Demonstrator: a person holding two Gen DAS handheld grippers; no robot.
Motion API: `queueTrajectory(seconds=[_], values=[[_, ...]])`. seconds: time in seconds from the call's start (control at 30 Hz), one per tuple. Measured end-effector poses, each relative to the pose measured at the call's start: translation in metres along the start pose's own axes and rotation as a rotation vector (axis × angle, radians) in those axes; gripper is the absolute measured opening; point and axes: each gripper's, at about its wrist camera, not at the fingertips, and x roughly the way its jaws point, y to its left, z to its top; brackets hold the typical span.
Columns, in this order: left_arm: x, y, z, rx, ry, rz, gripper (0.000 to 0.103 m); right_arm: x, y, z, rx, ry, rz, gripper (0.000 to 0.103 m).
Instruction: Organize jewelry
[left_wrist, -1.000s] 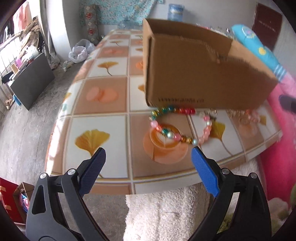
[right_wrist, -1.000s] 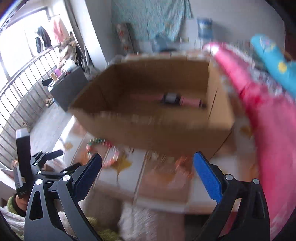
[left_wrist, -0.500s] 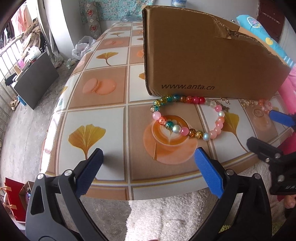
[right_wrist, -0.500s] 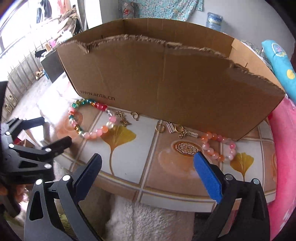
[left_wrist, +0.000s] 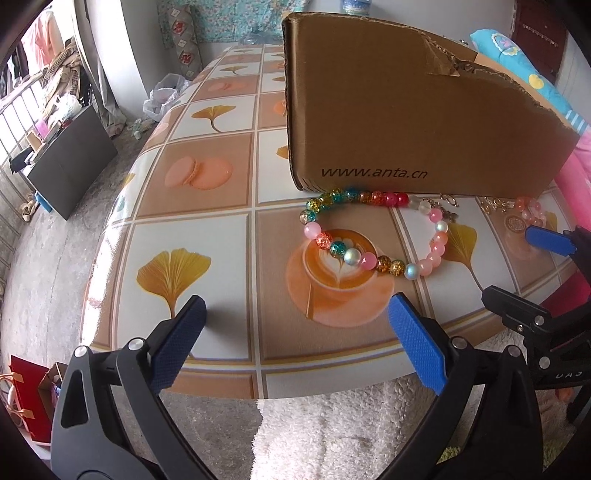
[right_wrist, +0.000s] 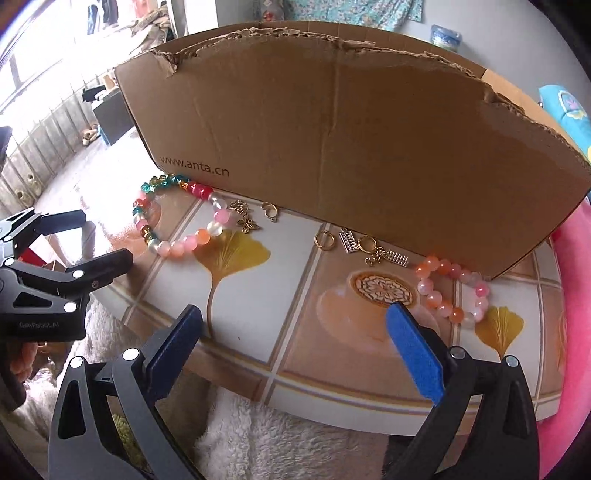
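Observation:
A multicoloured bead bracelet (left_wrist: 373, 232) lies on the table in front of a brown cardboard box (left_wrist: 399, 110); it also shows in the right wrist view (right_wrist: 177, 218). A smaller pink and orange bead bracelet (right_wrist: 452, 291) lies to the right by the box (right_wrist: 351, 140). Small gold charms and rings (right_wrist: 354, 243) lie between the two bracelets. My left gripper (left_wrist: 295, 321) is open and empty at the table's near edge, short of the large bracelet. My right gripper (right_wrist: 295, 325) is open and empty, near the small bracelet.
The table (left_wrist: 207, 229) has a glossy tile-pattern cover with leaf and coffee prints. A white fluffy cloth (right_wrist: 295, 443) lies below its near edge. A pink fabric (right_wrist: 576, 295) lies at the right. The floor with clutter and a black cabinet (left_wrist: 70, 166) lie left.
Both grippers have moved down and closer to the table edge. The right wrist view has dropped from looking into the box to facing its front wall and the jewelry.

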Motion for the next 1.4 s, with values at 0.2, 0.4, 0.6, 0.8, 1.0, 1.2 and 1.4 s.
queueTrajectory(seconds=[0.2, 0.4, 0.6, 0.8, 1.0, 1.2, 1.4], values=[[-0.001, 0.002, -0.003, 0.01, -0.021, -0.01, 0.096, -0.011, -0.012, 0.011, 0.05, 0.041, 0.073, 0.097], [-0.001, 0.002, -0.003, 0.016, -0.036, -0.016, 0.096, -0.026, -0.013, 0.032, 0.151, -0.06, 0.295, 0.09], [0.0, 0.002, -0.003, 0.018, -0.041, -0.017, 0.096, -0.004, -0.011, 0.041, 0.22, 0.043, 0.348, 0.053], [-0.002, 0.003, -0.005, 0.019, -0.046, -0.018, 0.096, 0.005, 0.001, 0.039, 0.197, 0.073, 0.294, 0.04], [-0.004, 0.003, -0.006, 0.025, -0.054, -0.022, 0.096, 0.009, 0.009, 0.045, 0.17, 0.062, 0.227, 0.026], [-0.008, 0.003, -0.011, 0.033, -0.08, -0.029, 0.096, 0.005, 0.016, 0.046, 0.109, 0.068, 0.191, 0.012], [-0.029, 0.011, -0.013, -0.005, -0.155, -0.134, 0.095, -0.007, 0.012, 0.032, 0.097, 0.08, 0.203, 0.011]])
